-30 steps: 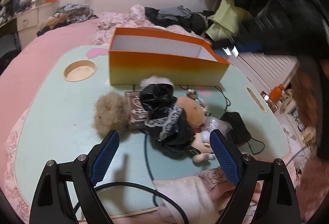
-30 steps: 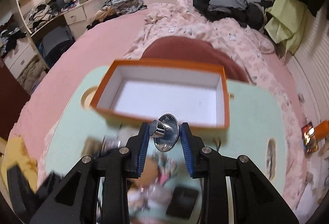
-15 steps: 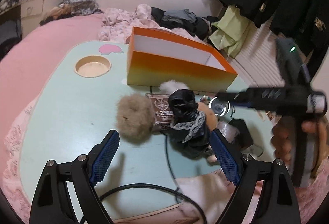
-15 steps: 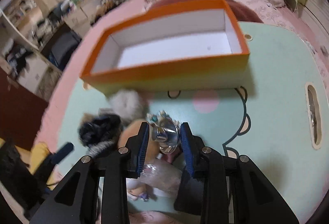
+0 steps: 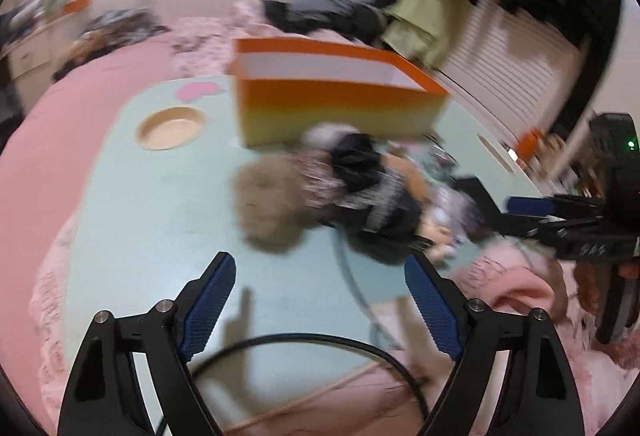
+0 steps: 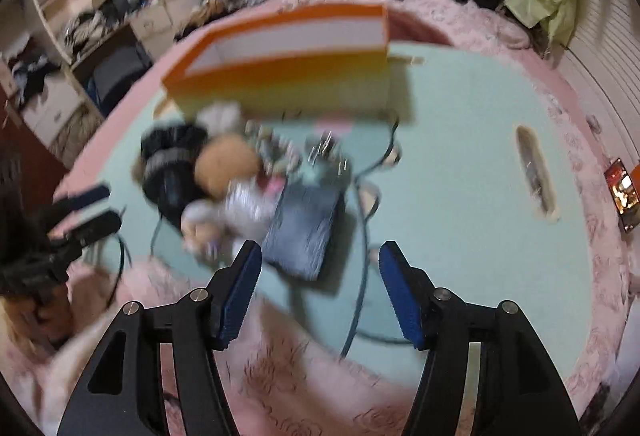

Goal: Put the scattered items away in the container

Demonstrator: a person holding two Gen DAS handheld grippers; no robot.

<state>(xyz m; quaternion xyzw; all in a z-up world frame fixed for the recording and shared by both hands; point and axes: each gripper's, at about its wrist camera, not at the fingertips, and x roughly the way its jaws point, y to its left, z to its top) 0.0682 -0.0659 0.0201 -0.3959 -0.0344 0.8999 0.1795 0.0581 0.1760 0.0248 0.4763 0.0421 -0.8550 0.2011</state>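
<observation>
Left gripper (image 5: pixel 320 300) stood wide, empty, over the tabletop's (image 5: pixel 168 220) near edge. Right gripper (image 6: pixel 318 288) was opening, empty, above the dark wallet (image 6: pixel 304 228). Orange box (image 6: pixel 288 75) sat toward the far edge.

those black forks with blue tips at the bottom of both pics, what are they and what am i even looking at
They are hand-held claws: a person carries one in each hand, and each has a wide-angle camera looking along its two fingers. One picture comes from the left claw, the other from the right claw. Each also catches the other claw at its edge.

Both look down on a pale green table set on a pink bed. On it stand an orange box, seemingly empty, and before it a blurred heap: a tan fluffy ball, a doll in black, a dark flat case, a shiny metal piece and cables.

Neither claw holds anything. The left is wide open; the right's jaws are opening, with nothing between them.
</observation>
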